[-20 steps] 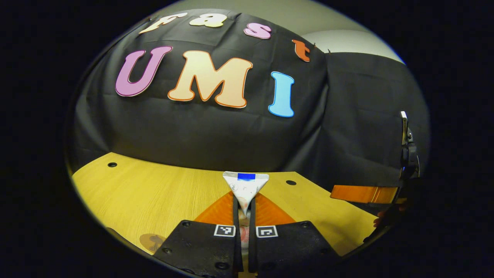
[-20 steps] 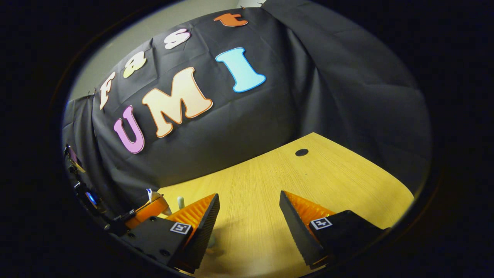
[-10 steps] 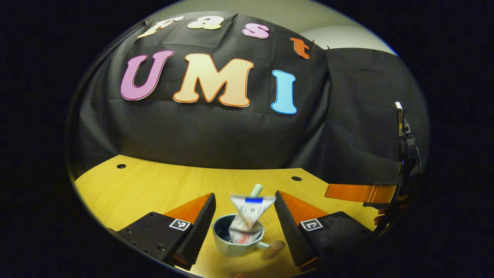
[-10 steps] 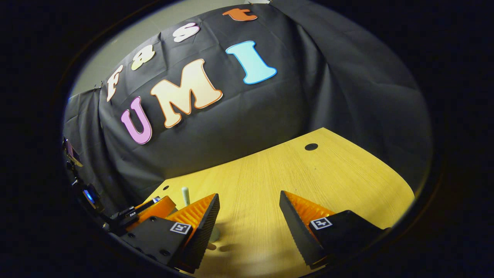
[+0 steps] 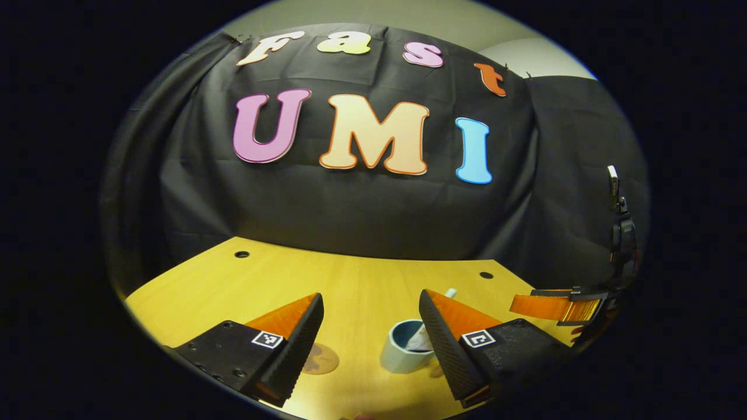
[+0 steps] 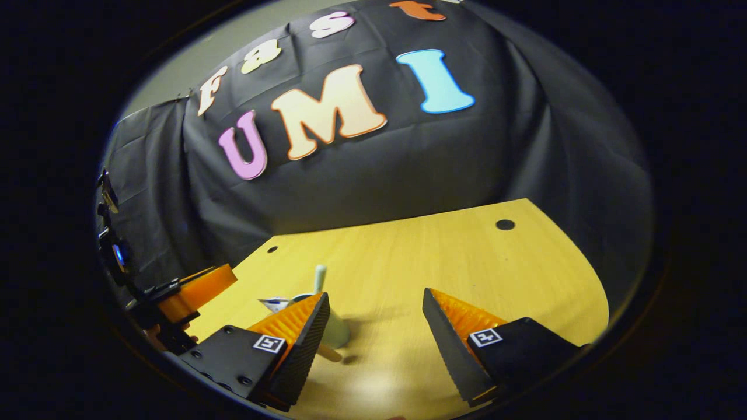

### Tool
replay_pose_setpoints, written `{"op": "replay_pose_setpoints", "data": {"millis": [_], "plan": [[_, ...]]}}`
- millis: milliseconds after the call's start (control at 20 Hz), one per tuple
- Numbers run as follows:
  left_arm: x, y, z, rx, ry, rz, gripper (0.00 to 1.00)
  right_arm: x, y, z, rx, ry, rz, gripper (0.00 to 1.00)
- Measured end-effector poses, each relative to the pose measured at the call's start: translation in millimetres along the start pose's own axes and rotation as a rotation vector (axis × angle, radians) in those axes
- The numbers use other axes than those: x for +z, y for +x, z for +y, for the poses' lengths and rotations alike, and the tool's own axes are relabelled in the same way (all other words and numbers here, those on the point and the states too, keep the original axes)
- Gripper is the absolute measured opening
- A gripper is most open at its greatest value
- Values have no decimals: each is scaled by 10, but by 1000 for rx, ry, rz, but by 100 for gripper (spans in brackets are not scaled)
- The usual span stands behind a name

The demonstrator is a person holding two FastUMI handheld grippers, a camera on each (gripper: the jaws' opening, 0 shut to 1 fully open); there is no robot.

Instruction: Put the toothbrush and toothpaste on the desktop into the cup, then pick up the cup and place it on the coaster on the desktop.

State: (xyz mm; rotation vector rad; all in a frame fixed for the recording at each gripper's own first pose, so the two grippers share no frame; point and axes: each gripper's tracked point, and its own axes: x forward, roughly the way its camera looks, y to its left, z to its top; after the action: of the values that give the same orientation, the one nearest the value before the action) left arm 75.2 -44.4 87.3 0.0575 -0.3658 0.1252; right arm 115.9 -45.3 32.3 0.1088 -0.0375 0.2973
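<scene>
Left gripper view: my left gripper [image 5: 370, 326] spread, empty | cup [image 5: 402, 353] holds toothpaste [image 5: 421, 339] and toothbrush [image 5: 450, 292], coaster [image 5: 320, 359] just beside | right gripper [image 6: 376, 326] spread | I'd pinch the cup's wall squarely, lift level.

Wooden desktop [image 5: 362, 286] under cup [image 5: 400, 356], coaster [image 5: 320, 360]

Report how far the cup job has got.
Done: the toothpaste and toothbrush stand in the cup on the desktop. In hand: nothing; the left tool is open, the cup between its fingers, untouched, and the right tool is open beside it. Left: grasp the cup and set it on the coaster, which is bare.
</scene>
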Motion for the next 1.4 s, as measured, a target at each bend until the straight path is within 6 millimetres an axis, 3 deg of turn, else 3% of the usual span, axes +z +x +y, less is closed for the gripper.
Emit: {"op": "replay_pose_setpoints", "data": {"millis": [200, 350, 650, 700, 850, 1000, 1050, 1300, 1400], "plan": [[-69, -299, 487, 111, -20, 51, 95, -161, 67, 389, 120, -105, 106, 98], [-237, -477, 813, 187, -33, 101, 95, -423, 131, 564, 166, -226, 211, 98], [-621, -704, 1385, 313, -27, 199, 95, -838, 412, 628, 162, -354, 422, 94], [-696, -728, 1450, 318, -23, 220, 95, -868, 473, 615, 146, -367, 451, 98], [-815, -772, 1671, 334, -14, 262, 95, -1029, 581, 611, 116, -366, 557, 94], [-910, -779, 1834, 338, -32, 296, 95, -1137, 639, 574, 71, -398, 647, 99], [-930, -775, 1884, 339, -35, 303, 96, -1190, 649, 566, 64, -405, 680, 92], [-1015, -741, 2048, 325, -43, 343, 96, -1278, 706, 563, 10, -424, 772, 77], [-1046, -741, 2072, 327, -46, 357, 96, -1298, 693, 607, -2, -429, 798, 63]]}}
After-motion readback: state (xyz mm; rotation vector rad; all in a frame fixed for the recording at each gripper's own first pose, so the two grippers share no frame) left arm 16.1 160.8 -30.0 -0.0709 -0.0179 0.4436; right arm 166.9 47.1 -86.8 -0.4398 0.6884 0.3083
